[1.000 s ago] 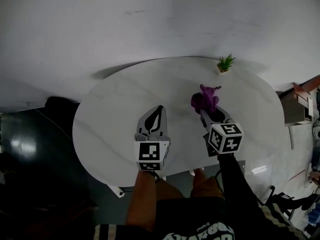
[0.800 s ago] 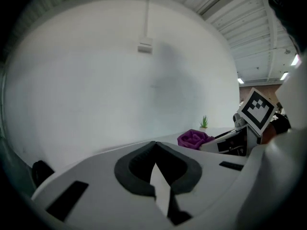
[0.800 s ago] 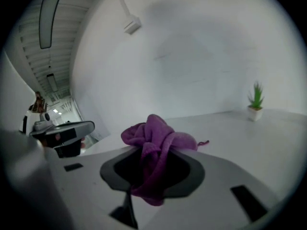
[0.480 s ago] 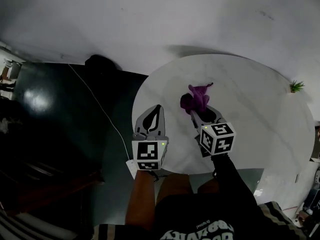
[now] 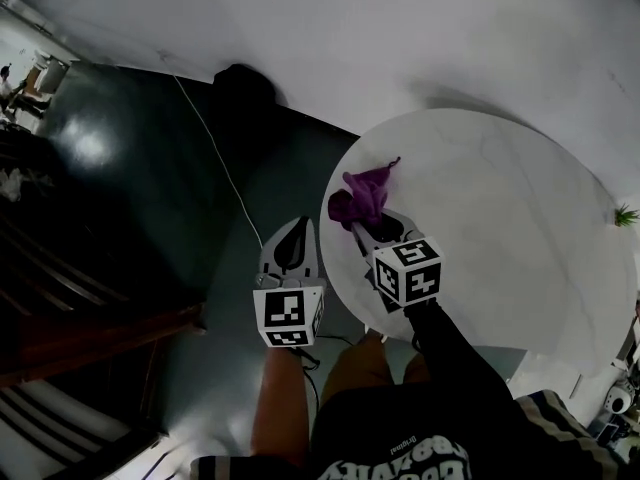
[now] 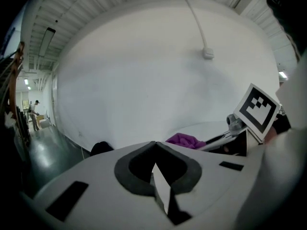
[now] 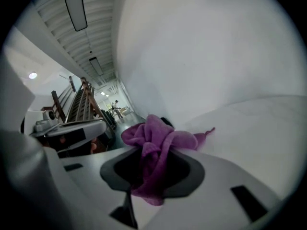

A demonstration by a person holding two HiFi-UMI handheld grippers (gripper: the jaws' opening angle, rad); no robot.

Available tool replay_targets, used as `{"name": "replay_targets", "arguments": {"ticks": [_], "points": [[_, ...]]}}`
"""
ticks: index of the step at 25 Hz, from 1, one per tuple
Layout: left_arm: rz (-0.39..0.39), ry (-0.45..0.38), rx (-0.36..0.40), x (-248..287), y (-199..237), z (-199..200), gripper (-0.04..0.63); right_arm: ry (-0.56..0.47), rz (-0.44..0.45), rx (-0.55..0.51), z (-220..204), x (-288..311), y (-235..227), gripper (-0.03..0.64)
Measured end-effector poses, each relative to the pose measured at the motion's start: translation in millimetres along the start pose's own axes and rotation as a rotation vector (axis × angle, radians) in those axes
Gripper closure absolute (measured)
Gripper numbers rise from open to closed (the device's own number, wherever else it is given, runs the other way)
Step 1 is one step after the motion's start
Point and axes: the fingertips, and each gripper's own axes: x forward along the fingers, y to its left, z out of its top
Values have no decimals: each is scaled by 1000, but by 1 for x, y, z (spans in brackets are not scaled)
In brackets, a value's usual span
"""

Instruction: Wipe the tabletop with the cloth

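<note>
- The right gripper pinches the purple cloth. Its own view alone shows a fold hanging down between the jaws.
- The head view places that cloth bunched above the left edge of the white round table.
- The left gripper has its jaws pressed together on nothing. The head view shows it off the table, over the dark floor.

Potted plant, white floor cable
</note>
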Motion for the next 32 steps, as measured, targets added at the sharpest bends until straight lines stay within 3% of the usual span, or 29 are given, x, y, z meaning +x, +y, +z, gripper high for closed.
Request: {"name": "replay_targets", "arguments": {"ticks": [3,5,11,16,24,32], "points": [[3,28,-2,-6,3,-14,600,125,7,78,-35,20,2,488],[-1,30,-2,-6,0,-16,600,154,0,108,-45,21,0,489],[-18,35,-1,-4,-21,-18,600,129,-18,131,-50,1,-15,488],[-65,44,20,3,-65,-13,600,100,-82,167,-56,-40,-56,488],[-179,14,58,35,-196,1,600,41,-213,234,-76,-144,-167,488],[-366,-2,91,67,-373,19,600,-19,-404,299,-104,-288,-292,489]]}}
